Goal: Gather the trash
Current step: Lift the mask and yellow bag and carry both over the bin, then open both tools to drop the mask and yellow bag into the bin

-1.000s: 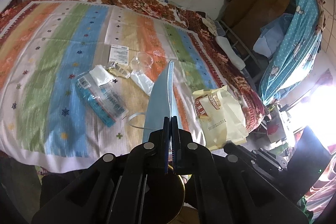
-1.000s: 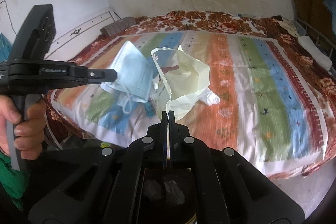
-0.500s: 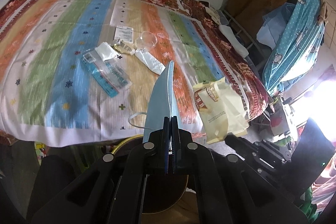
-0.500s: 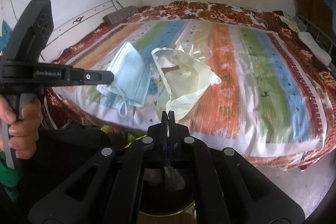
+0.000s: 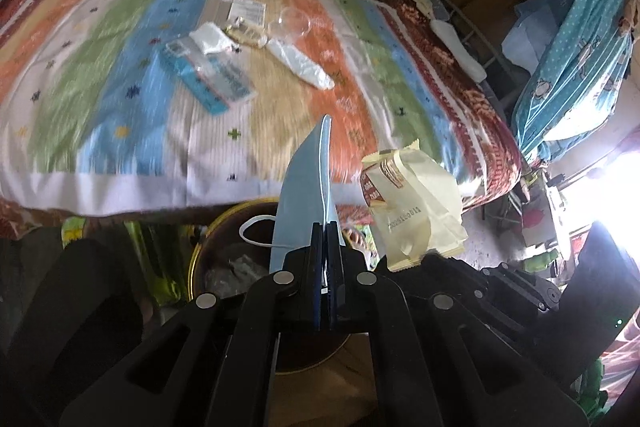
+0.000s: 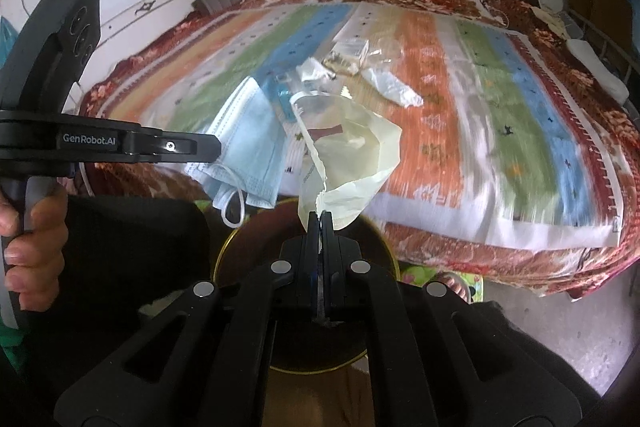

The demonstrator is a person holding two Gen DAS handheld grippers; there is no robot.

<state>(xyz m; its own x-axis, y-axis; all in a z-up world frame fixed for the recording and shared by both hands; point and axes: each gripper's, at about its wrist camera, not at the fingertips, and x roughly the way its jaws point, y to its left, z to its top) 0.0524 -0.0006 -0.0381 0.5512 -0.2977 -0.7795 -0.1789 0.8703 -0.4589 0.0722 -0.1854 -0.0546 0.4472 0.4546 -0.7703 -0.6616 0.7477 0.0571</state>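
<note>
Trash is already in both claws. In the left wrist view, the left gripper (image 5: pixel 325 227) is pressed together on the lower edge of a pale blue face mask (image 5: pixel 304 195), which stands edge-on above a dark round bin (image 5: pixel 208 247) with a yellow rim; more litter, a clear cup (image 5: pixel 295 23) and a crumpled plastic wrapper (image 5: pixel 300 63), lies well apart on the striped bedspread (image 5: pixel 120 75). In the right wrist view, the right gripper (image 6: pixel 320 217) pinches the torn edge of a cream snack bag (image 6: pixel 352 155) over the same bin, with the mask hanging just beside it. Both items look light, limp and thin, likely to flutter or cling to the pads on release; an edge pinch suits them, and the cup would probably want a gentle rim hold.
</note>
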